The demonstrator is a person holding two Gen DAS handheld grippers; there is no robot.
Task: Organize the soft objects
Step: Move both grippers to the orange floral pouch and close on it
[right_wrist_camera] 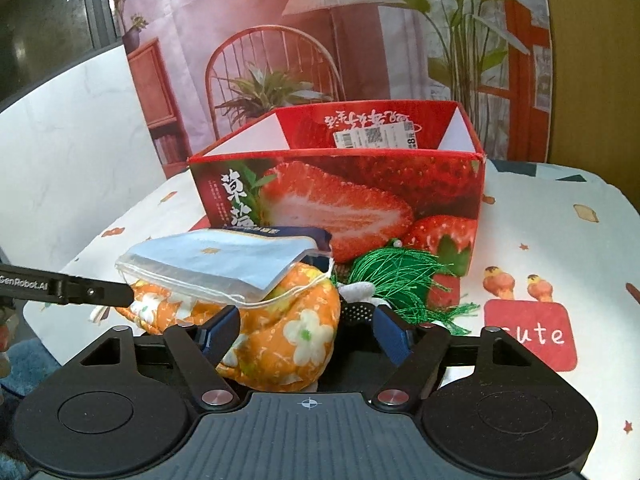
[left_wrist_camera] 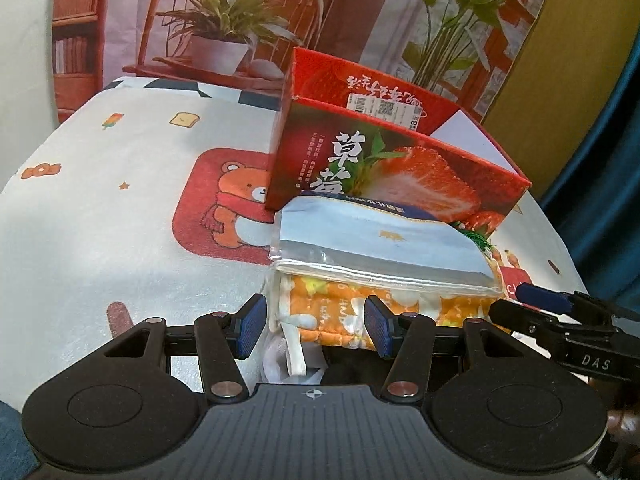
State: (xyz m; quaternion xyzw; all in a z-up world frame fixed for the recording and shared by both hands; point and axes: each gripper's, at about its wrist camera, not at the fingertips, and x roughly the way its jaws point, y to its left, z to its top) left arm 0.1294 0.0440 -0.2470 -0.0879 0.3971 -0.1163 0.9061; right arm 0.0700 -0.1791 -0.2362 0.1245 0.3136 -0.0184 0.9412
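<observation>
An orange flowered fabric bundle (left_wrist_camera: 340,312) (right_wrist_camera: 280,336) lies on the table in front of a red strawberry box (left_wrist_camera: 400,168) (right_wrist_camera: 340,200). A clear pouch holding a light blue pack (left_wrist_camera: 380,248) (right_wrist_camera: 224,264) rests on top of the bundle. My left gripper (left_wrist_camera: 314,328) is open, its jaws around the bundle's left end, with a white strap between them. My right gripper (right_wrist_camera: 308,332) is open with the bundle's right end between its jaws. A green tassel (right_wrist_camera: 400,276) and a white and black dotted glove (right_wrist_camera: 360,308) lie beside the bundle.
The box is open at the top and stands on a cartoon-print tablecloth (left_wrist_camera: 120,200) (right_wrist_camera: 560,240). A printed room backdrop (left_wrist_camera: 240,20) hangs behind the table. The right gripper's finger shows at the right of the left wrist view (left_wrist_camera: 560,320).
</observation>
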